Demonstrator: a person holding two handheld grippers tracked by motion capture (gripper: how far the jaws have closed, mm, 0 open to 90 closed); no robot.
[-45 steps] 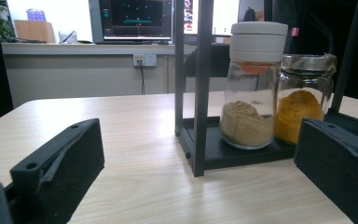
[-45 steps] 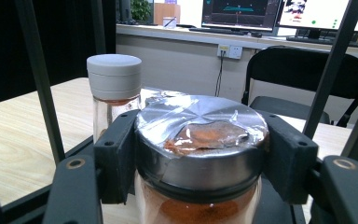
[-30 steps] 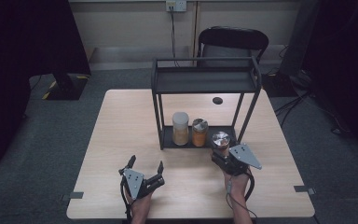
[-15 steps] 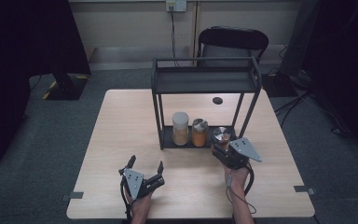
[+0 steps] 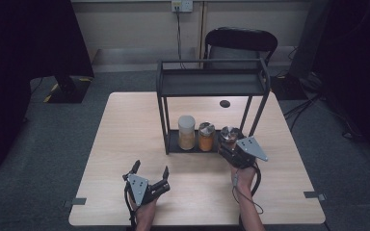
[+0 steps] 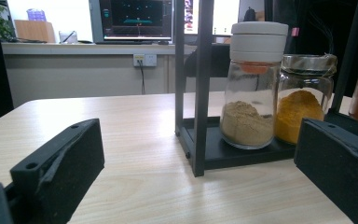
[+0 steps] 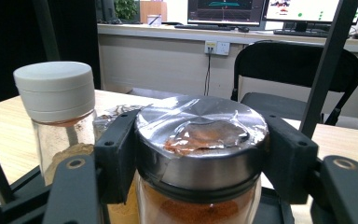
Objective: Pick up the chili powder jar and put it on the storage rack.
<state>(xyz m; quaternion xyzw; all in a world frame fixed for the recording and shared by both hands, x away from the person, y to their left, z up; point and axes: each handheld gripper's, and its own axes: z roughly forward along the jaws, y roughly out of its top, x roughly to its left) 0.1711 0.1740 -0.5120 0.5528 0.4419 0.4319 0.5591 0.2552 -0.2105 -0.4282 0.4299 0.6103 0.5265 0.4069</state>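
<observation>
Our right gripper [image 7: 200, 154] clamps the glass spice jar [image 7: 200, 140] just under its foil-covered lid; it's rigid, slick, breakable. Our left gripper [image 6: 196, 158] stands wide, empty.

Two handheld black grippers on bare forearms

The left gripper [image 5: 150, 172] and right gripper [image 5: 227, 144] are black, each topped by a grey three-cornered plate dotted with small screws, and a dark cable loops from each beside the wrist. The jaws are chunky matte black blocks with round screw holes, set on arms with brass-coloured pivots. No sleeves show on the forearms.
</observation>
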